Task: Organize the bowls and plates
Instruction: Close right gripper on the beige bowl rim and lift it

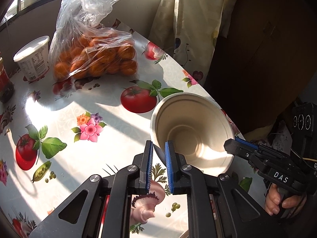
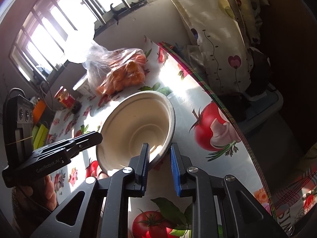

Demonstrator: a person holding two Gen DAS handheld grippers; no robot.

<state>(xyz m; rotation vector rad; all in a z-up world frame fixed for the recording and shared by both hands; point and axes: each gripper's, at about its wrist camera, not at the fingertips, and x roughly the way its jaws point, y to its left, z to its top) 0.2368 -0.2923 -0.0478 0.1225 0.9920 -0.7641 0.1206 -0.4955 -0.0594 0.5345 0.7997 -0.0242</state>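
One dark glass jar with a red label (image 1: 4, 79) stands at the far left of the round table under a white oilcloth printed with tomatoes and flowers (image 1: 83, 103). Just to its right is one white plastic tub with a white lid (image 1: 33, 59), upright. Next comes one clear plastic bag of orange fruit (image 1: 95, 61), close beside the tub; the fruit inside is too bunched to count.

Further right, near the table's edge, is the one off-white paper bowl (image 1: 192, 130). It is tipped on its side so that its mouth faces both cameras. Whether its underside rests on the cloth cannot be told. Beyond the edge hangs one cream curtain with a heart pattern (image 1: 190, 23).

Two claws meet the bowl, one on each side. The left gripper (image 1: 159, 148) points down at a slant, and its blue pads are closed on the bowl's near-left rim, one pad inside the wall and one outside. In the right wrist view the left hand (image 2: 39, 194) is wrapped round the handle low at the left.

The right gripper (image 2: 158, 145) also slants down. It is pinched on the opposite rim: its dark pad lies against the inner wall and its blue pad sits close against the grey outer wall. In the left wrist view the right hand (image 1: 277, 202) curls its fingers round the grip at the lower right.
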